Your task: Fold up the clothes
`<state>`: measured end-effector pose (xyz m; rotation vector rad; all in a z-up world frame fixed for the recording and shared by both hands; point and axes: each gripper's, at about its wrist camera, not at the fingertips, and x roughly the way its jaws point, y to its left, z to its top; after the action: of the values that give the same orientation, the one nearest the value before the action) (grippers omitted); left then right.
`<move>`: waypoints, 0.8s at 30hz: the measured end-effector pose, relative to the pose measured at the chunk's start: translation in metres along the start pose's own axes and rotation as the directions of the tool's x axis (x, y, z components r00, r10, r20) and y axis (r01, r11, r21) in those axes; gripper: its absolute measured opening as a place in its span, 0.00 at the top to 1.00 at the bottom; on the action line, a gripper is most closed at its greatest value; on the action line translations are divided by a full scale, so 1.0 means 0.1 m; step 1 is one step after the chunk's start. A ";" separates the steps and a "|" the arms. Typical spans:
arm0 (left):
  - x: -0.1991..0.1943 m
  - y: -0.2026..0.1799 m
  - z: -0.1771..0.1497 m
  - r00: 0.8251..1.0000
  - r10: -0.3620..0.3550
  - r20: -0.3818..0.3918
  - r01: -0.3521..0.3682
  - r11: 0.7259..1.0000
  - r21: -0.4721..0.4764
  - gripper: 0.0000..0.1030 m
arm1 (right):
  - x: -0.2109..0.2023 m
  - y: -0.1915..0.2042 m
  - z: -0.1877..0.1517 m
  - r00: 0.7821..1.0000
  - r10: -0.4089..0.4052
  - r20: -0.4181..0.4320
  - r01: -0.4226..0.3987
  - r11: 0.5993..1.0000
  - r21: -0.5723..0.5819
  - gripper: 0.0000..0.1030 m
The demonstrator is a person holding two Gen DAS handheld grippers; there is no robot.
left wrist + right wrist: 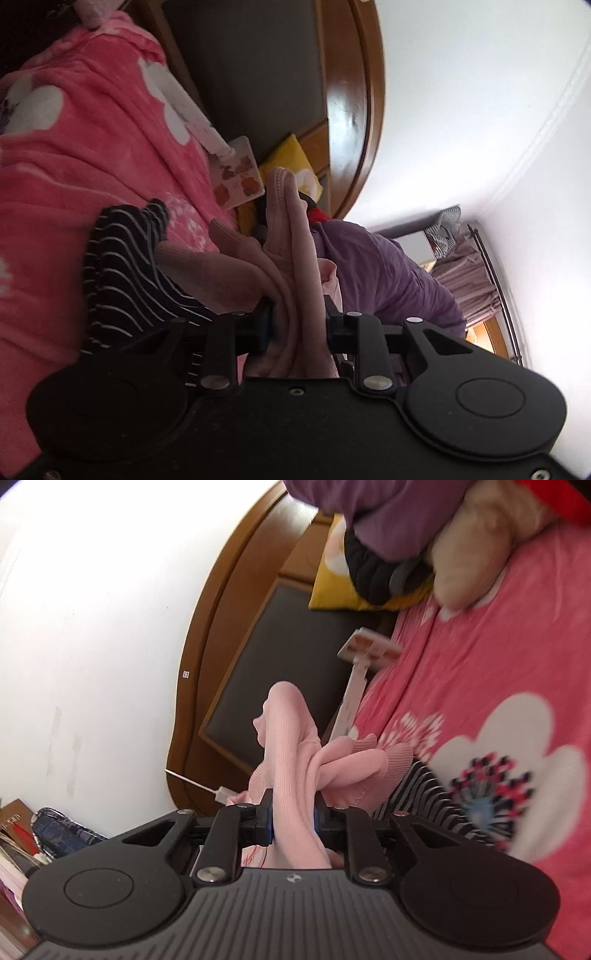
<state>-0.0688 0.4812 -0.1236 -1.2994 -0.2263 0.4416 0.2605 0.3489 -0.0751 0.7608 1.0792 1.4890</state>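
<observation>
A pale pink ribbed garment (pixel 295 251) is bunched between the jaws of my left gripper (pixel 297 314), which is shut on it. The same pink garment (pixel 291 760) also runs through my right gripper (pixel 293 812), shut on a fold of it, with a frilled edge (pixel 373 764) twisting off to the right. Both views are rolled sideways. A black garment with white stripes (pixel 122 277) lies on the pink flowered bedspread (pixel 74 166) beside the pink one, and its striped edge (pixel 436 797) shows in the right wrist view.
A wooden headboard (pixel 351 110) with a dark padded panel (pixel 280 657) backs the bed. A purple garment (pixel 384 273), a yellow pillow (pixel 291 162), a white stand with a picture card (pixel 364 653) and a beige plush toy (pixel 476 554) lie on the bed. White walls lie behind.
</observation>
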 end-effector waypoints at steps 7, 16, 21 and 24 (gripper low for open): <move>0.27 0.26 -0.13 0.963 0.262 -0.070 -0.259 0.965 0.043 0.64 | 0.48 -0.69 -0.11 0.950 -0.300 -0.089 0.305 0.951 0.047 0.81; -0.05 -0.14 -0.27 0.929 0.317 0.189 -0.354 0.910 0.215 0.48 | 0.28 -0.21 -0.14 0.894 -0.444 0.061 0.448 0.885 -0.129 0.53; -0.01 -0.19 -0.42 0.924 0.353 0.146 -0.378 0.897 0.227 0.43 | -0.19 -0.08 -0.18 0.888 -0.438 0.141 0.453 0.886 -0.100 0.38; -0.03 -0.06 -0.39 0.929 0.353 0.116 -0.366 0.923 0.123 0.40 | -0.54 -0.04 -0.32 0.886 -0.436 0.158 0.450 0.890 -0.067 0.33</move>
<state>-0.0551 0.4446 -0.1276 -1.1820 -0.0285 0.8182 0.2437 0.2889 -0.0860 0.4929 0.9827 1.0721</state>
